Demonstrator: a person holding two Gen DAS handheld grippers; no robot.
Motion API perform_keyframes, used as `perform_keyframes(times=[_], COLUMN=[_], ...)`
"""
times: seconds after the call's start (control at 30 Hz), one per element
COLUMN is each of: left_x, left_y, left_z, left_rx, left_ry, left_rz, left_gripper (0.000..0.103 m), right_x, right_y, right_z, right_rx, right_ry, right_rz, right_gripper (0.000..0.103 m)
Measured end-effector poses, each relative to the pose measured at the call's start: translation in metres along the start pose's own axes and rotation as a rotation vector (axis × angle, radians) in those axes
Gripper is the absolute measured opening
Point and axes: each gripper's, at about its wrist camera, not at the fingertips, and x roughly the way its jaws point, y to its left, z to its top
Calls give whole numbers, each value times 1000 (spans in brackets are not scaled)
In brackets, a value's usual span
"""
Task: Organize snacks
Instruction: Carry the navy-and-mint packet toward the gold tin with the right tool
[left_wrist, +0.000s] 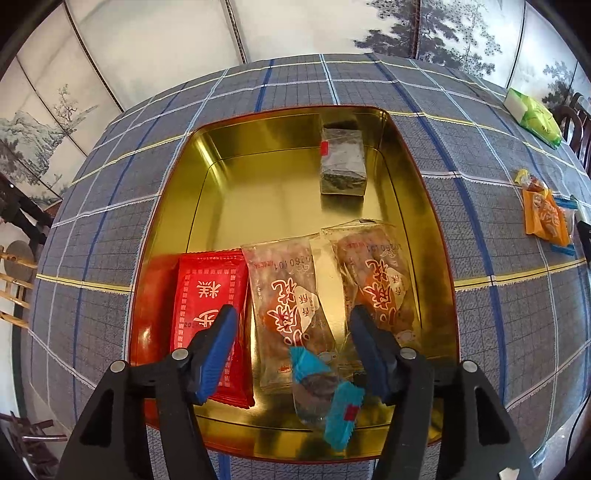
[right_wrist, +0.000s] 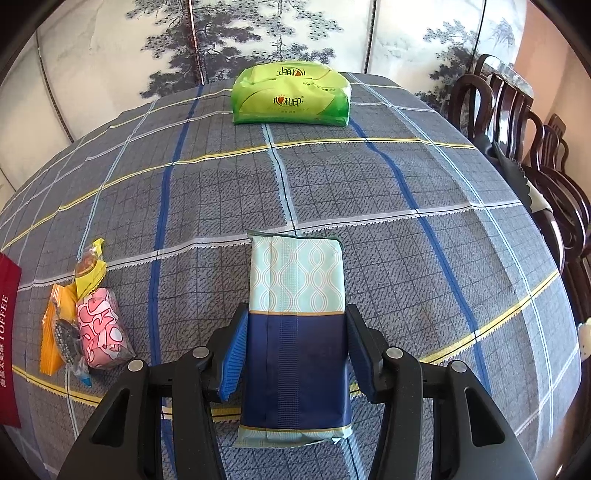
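In the left wrist view a gold tin (left_wrist: 177, 177) on the checked cloth holds a red packet (left_wrist: 207, 291), two clear packets with red print (left_wrist: 284, 291) (left_wrist: 380, 280), a dark wrapped block (left_wrist: 341, 166) and a blue-ended candy (left_wrist: 325, 395). My left gripper (left_wrist: 291, 325) is open and empty above the tin's near end, with the candy lying below between its fingers. In the right wrist view my right gripper (right_wrist: 293, 328) is shut on a blue and mint packet (right_wrist: 295, 314), which it holds over the cloth.
A green tissue pack (right_wrist: 291, 94) lies at the table's far side. A pile of small snacks (right_wrist: 85, 314) lies left of the right gripper, beside a red tin lid (right_wrist: 9, 332). Dark wooden chairs (right_wrist: 535, 147) line the right edge.
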Motion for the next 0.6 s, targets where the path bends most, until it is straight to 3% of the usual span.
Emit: perform_keyframes(times=[0.6], left_x=[-5], left_y=[4], left_z=[1], left_rx=[-19], left_ry=[-12], left_rz=[-10], left_gripper=[75], right_x=[-26], right_y=[0], right_z=[-4], right_rx=[48], right_ry=[-23], right_rz=[34], right_gripper=[51])
